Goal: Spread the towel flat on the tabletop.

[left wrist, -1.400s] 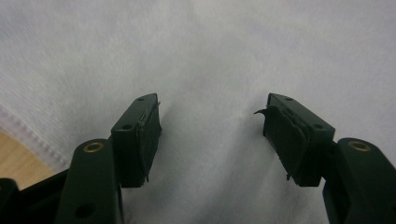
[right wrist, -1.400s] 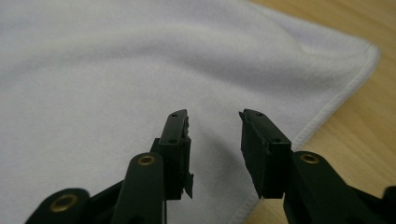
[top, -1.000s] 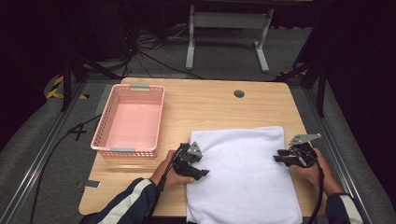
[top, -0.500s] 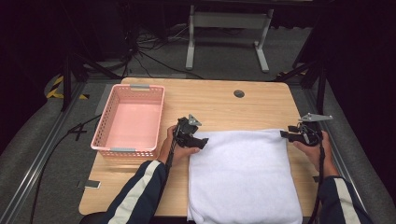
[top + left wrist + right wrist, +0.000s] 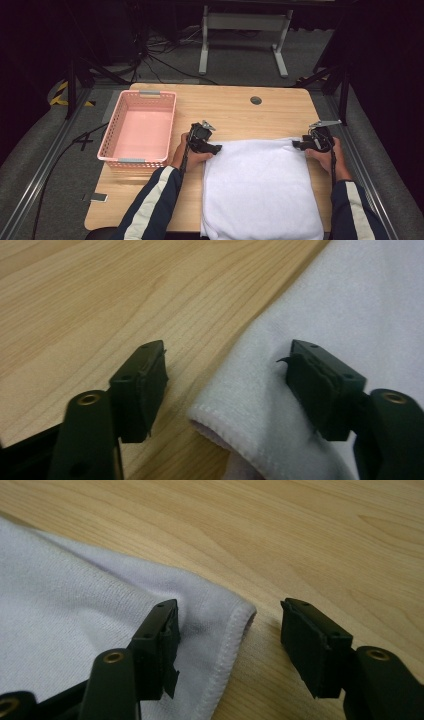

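Both hand-held grippers now sit at the towel's [image 5: 260, 185] far corners, up from its middle edges a second ago. The left hand-held gripper [image 5: 225, 385] stands astride the far left corner, its jaws just closing, pads not yet pressing the cloth. The right hand-held gripper [image 5: 227, 640] straddles the far right corner, its jaws just opening. The towel's far edge lies flatter and nearer the person than before.

Bare wood of the table [image 5: 235, 107] runs open across the upper middle of the high view, beyond the white towel [image 5: 260, 190]. At left centre the pink basket [image 5: 137, 130] blocks that side. A small dark hole [image 5: 256, 100] sits flush near the far edge.
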`<state>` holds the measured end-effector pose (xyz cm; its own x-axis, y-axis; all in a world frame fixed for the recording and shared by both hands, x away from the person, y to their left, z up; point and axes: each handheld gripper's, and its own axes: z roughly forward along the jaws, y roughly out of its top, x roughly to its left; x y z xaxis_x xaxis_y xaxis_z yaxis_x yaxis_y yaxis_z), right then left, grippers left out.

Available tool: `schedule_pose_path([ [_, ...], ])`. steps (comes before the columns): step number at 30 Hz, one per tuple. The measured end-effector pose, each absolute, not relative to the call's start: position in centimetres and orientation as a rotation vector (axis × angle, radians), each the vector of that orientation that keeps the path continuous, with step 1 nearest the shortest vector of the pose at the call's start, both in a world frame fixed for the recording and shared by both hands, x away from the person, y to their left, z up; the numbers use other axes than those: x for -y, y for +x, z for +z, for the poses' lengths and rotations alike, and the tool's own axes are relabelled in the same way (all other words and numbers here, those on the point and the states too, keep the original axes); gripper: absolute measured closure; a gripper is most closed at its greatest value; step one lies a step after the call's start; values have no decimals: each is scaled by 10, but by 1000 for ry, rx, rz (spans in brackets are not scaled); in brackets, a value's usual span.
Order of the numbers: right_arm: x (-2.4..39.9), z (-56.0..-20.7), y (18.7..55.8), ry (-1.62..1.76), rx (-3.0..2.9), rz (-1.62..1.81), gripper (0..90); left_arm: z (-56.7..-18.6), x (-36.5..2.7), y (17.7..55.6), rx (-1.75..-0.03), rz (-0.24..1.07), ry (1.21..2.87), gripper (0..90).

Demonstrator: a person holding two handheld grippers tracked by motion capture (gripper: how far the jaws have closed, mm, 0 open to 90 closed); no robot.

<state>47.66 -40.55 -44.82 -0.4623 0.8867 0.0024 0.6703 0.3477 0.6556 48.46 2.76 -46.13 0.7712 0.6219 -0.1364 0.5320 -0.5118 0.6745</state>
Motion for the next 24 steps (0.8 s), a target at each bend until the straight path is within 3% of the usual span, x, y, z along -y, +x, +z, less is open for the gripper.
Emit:
schedule_pose_path([
  [3, 403, -446, 480, 1364, -2300, 830, 435, -459, -31, 486, -838, 95, 2241, 593],
  [6, 398, -445, 482, 1324, -2337, 852, 596, -460, -33, 486, -832, 56, 2238, 743],
  [8, 395, -444, 482, 1316, -2365, 856, 713, -458, -33, 487, -827, 75, 2244, 764],
  [11, 392, -443, 483, 1321, -2383, 864, 793, -456, -33, 487, -845, 126, 2231, 788],
  [16, 388, -441, 484, 1313, -2328, 820, 855, -449, -35, 489, -887, 246, 2175, 795],
  [24, 380, -426, 485, 1272, -2195, 938, 860, -430, -33, 490, -901, 354, 2131, 805],
])
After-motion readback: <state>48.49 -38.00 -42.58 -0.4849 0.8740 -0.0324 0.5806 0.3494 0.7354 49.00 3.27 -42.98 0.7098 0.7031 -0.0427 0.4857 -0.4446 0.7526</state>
